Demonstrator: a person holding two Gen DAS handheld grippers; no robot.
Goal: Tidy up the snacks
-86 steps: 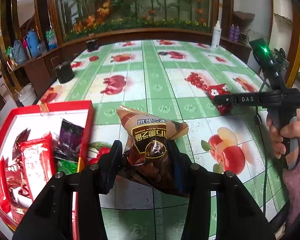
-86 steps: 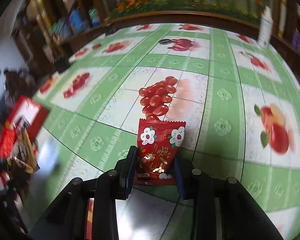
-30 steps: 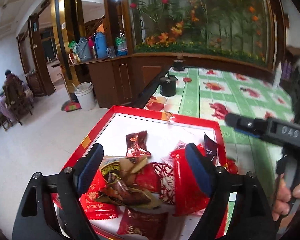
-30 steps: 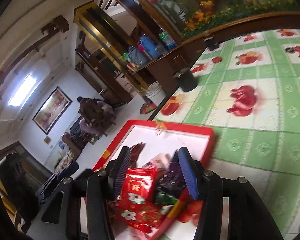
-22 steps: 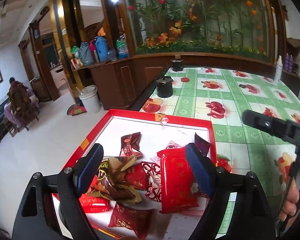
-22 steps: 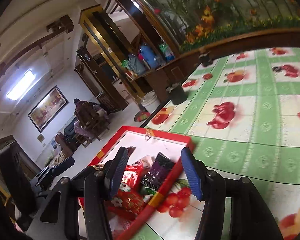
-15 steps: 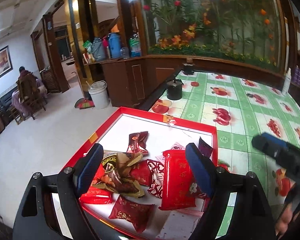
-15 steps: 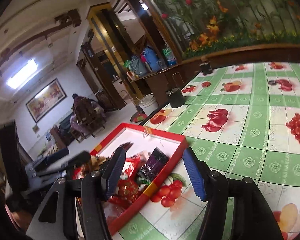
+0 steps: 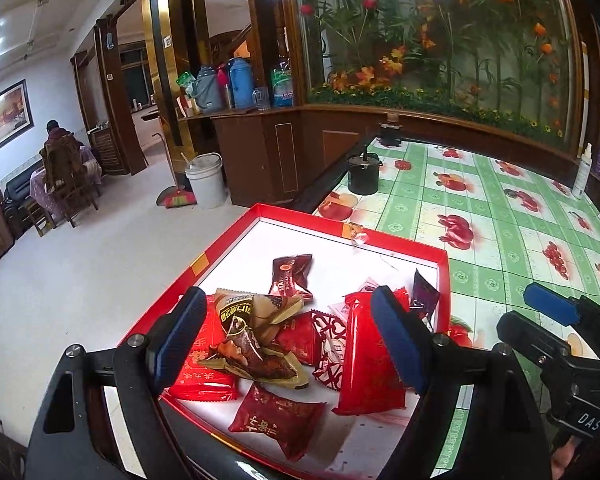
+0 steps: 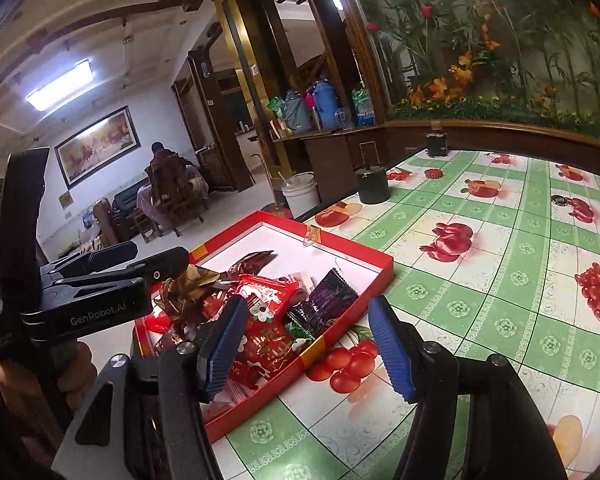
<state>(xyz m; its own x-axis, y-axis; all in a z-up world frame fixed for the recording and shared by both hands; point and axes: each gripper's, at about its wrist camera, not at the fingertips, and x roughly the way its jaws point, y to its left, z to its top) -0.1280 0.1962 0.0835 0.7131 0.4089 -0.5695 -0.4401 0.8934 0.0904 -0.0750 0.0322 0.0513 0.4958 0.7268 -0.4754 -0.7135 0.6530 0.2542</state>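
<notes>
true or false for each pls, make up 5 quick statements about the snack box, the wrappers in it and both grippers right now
1. The red box holds several snack packets. True.
2. The left gripper grips the brown sesame packet. False: its jaws stand open and empty, and the packet lies in the box.
3. The right gripper holds nothing. True.
4. The box sits in the middle of the table. False: it sits at the table's edge, near a corner.
5. A black pot stands inside the box. False: it stands on the table beyond the box.

Green fruit-print table (image 9: pixel 480 216) — red tray (image 9: pixel 444 280) at its edge, black pot (image 9: pixel 363 176) beyond.
</notes>
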